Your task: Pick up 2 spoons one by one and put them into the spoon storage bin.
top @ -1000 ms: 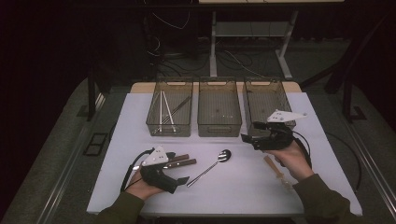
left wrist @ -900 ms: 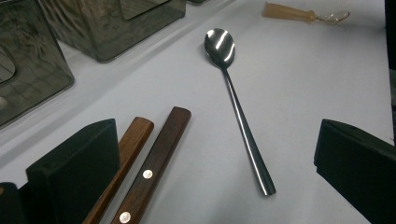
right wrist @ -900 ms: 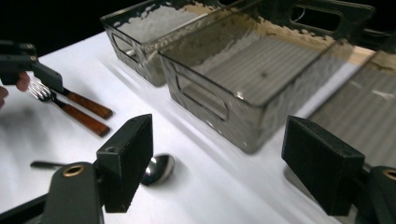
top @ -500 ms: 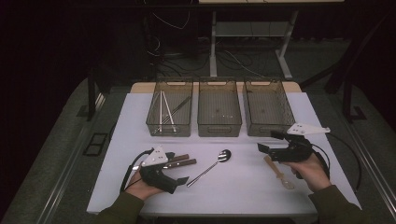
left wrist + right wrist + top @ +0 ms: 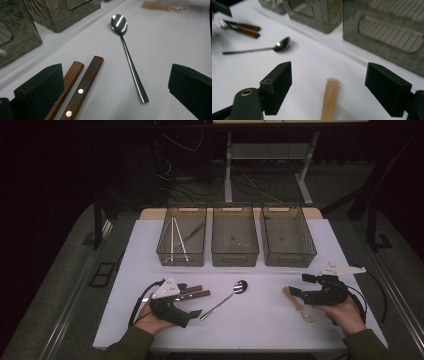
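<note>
Near the right edge of the white table (image 5: 125, 270), your right gripper (image 5: 298, 286) hovers over the handle end of a translucent amber plastic spoon (image 5: 299, 304). Its jaws stand wide open, the handle lies between them untouched, and they have just been opening a little. From the right gripper view the bowl of this spoon is cut off at the bottom edge, so you see the handle tip alone. From the high view its long axis runs from far-left to near-right, with the bowl at the near-right end, partly under your right hand (image 5: 345, 315).

Your left gripper (image 5: 196, 313) rests at the near left with its jaws open and nothing between the pads. Two wooden-handled utensils (image 5: 80, 87) lie just beside it; their working ends are hidden behind the gripper, so I cannot tell what they are. A steel spoon (image 5: 225, 299) lies in the middle, bowl to the far right. Three wire baskets (image 5: 235, 257) stand at the far side; the long thin things in the left one are hard to make out.
</note>
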The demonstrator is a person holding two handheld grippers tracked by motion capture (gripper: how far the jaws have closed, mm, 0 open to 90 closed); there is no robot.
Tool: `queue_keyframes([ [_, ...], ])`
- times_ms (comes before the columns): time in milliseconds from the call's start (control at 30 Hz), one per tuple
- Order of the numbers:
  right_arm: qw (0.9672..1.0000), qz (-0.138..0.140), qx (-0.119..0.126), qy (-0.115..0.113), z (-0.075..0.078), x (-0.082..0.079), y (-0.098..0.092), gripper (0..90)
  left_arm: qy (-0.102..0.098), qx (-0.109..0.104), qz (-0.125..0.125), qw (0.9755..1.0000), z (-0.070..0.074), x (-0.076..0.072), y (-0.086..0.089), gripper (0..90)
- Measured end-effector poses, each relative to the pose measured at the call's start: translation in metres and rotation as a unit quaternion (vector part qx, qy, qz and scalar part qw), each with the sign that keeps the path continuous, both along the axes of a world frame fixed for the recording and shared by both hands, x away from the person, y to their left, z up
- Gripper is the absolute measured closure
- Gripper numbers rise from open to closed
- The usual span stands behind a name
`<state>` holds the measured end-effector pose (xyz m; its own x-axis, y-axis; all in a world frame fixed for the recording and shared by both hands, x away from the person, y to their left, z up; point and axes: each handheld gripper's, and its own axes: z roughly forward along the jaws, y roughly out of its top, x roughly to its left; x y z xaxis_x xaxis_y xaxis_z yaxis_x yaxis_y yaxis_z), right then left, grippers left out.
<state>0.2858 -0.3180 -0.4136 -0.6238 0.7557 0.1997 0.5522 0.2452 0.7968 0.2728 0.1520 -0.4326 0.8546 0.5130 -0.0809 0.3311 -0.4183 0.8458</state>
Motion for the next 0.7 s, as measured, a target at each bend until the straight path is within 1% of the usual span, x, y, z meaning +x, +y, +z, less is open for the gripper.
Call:
queue_keyframes([
  [100, 0.9995, 0.002, -0.030, 0.006, -0.004, 0.002, 0.006, 22.1, -0.001, 0.003, -0.002, 1.0000, 0.000, 0.000, 0.000, 0.0],
  [200, 0.9988, 0.001, -0.044, 0.021, -0.007, 0.005, 0.010, 23.4, -0.001, 0.001, -0.001, 1.0000, 0.000, 0.000, 0.000, 0.0],
  [267, 0.9982, 0.003, -0.054, 0.025, -0.008, 0.007, 0.012, 25.6, 0.000, 0.003, -0.003, 1.0000, 0.000, 0.000, 0.000, 0.0],
  [333, 0.9975, 0.000, -0.064, 0.032, -0.010, 0.008, 0.013, 30.6, 0.000, 0.002, -0.002, 1.0000, 0.000, 0.000, 0.000, 0.0],
  [500, 0.9950, 0.002, -0.089, 0.047, -0.014, 0.012, 0.017, 42.2, -0.002, 0.005, -0.004, 1.0000, 0.000, 0.000, 0.000, 0.0],
  [700, 0.9918, 0.011, -0.108, 0.067, -0.020, 0.016, 0.023, 49.8, -0.002, 0.006, -0.004, 1.0000, 0.000, 0.000, 0.000, 0.0],
])
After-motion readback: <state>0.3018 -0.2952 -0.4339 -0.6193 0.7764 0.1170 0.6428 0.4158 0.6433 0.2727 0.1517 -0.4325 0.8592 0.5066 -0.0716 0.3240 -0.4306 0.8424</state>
